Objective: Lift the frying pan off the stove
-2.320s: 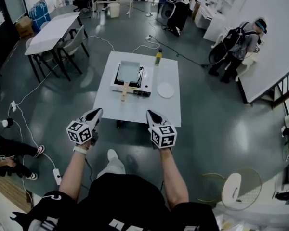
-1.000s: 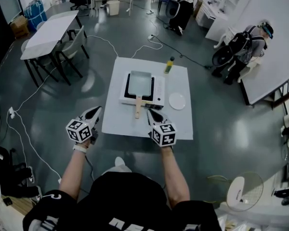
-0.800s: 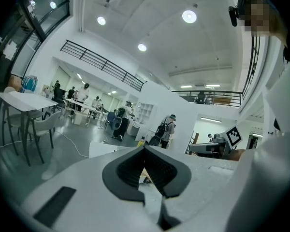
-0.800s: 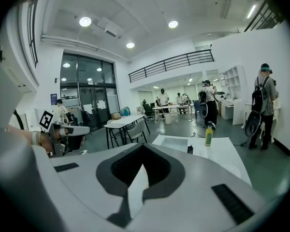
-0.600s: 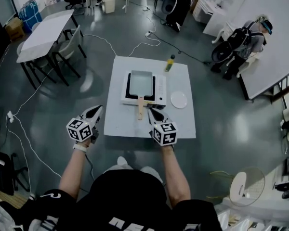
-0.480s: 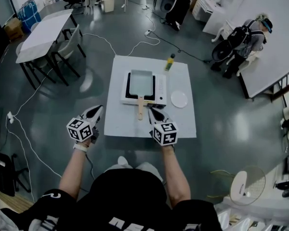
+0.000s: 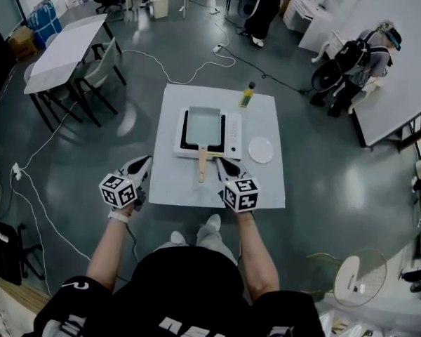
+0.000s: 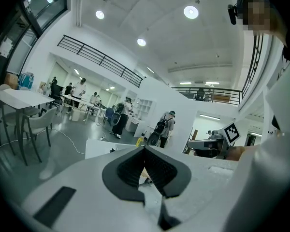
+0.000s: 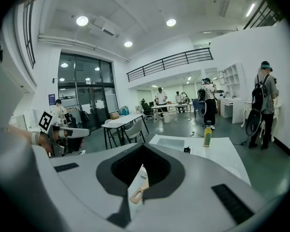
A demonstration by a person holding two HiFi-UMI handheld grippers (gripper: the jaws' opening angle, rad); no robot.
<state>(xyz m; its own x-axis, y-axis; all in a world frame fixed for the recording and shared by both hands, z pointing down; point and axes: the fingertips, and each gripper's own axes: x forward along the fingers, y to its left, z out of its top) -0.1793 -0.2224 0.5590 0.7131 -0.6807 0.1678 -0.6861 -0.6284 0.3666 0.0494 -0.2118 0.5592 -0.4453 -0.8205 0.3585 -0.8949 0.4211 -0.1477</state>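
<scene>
A rectangular grey frying pan (image 7: 204, 126) sits on a white single-burner stove (image 7: 231, 135) on the white table (image 7: 174, 177). Its wooden handle (image 7: 202, 166) points toward me. My right gripper (image 7: 222, 163) hovers shut and empty just right of the handle's end, above the table's near edge. In the right gripper view the handle (image 9: 137, 194) shows below the shut jaws (image 9: 144, 147), with the pan (image 9: 173, 141) farther off. My left gripper (image 7: 141, 163) is shut and empty, held off the table's left front corner; its own view (image 8: 145, 149) looks across the room.
A yellow bottle (image 7: 247, 95) stands at the table's far edge and a white plate (image 7: 261, 149) lies right of the stove. Cables (image 7: 42, 167) run over the grey floor. Another table with chairs (image 7: 67, 48) is at far left. People (image 7: 361, 58) stand at far right.
The table with the stove and pan has come nearer as I walked up. Both grippers keep their pose, shut and empty; the right one now sits beside the handle's end.
</scene>
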